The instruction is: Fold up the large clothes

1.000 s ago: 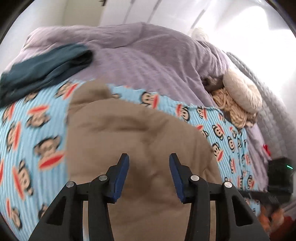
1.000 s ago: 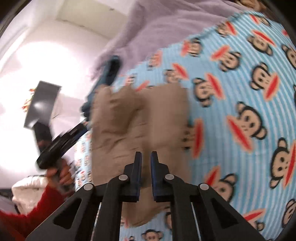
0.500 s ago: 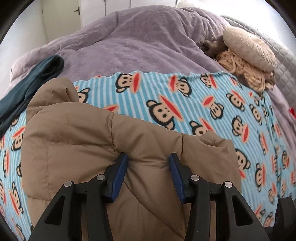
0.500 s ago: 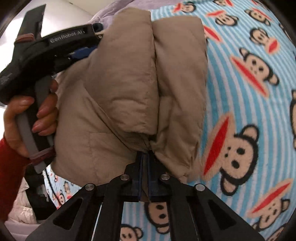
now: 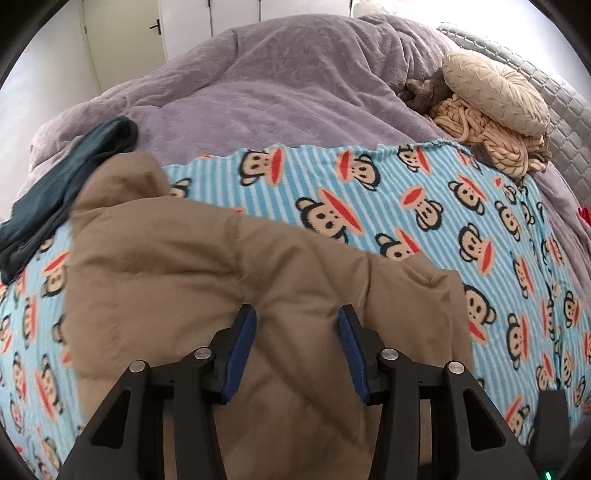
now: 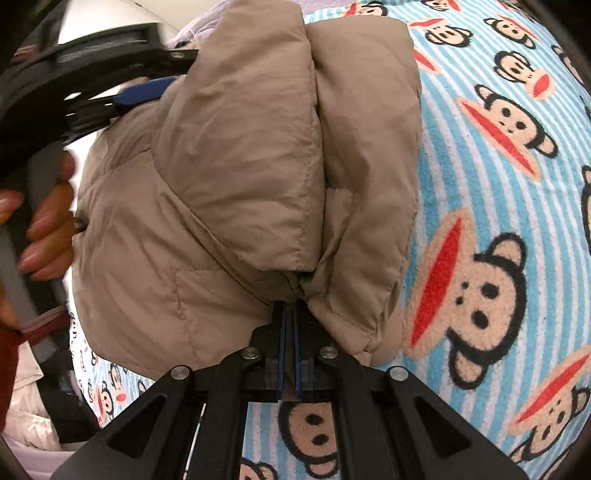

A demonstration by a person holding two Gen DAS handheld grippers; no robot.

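now our right gripper point(image 6: 289, 314) has its jaws clamped on the tan jacket point(image 6: 236, 177)'s bunched edge, which it only neared a second ago. our left gripper point(image 5: 295, 325) has dropped onto the jacket with jaws apart, so we judge the fold can start.

Home bedroom, bed with purple duvet point(image 5: 280, 85), monkey-print fleece blanket point(image 5: 461, 229), round cushion point(image 5: 495, 92), closet doors point(image 5: 184, 26)

Left gripper point(image 5: 295, 325) is hovering with jaws apart over the tan puffer jacket point(image 5: 192, 273), which is lying bunched on the monkey-print blanket point(image 5: 424, 192). A dark teal garment point(image 5: 62, 184) is lying beside it, on the purple duvet point(image 5: 277, 85).
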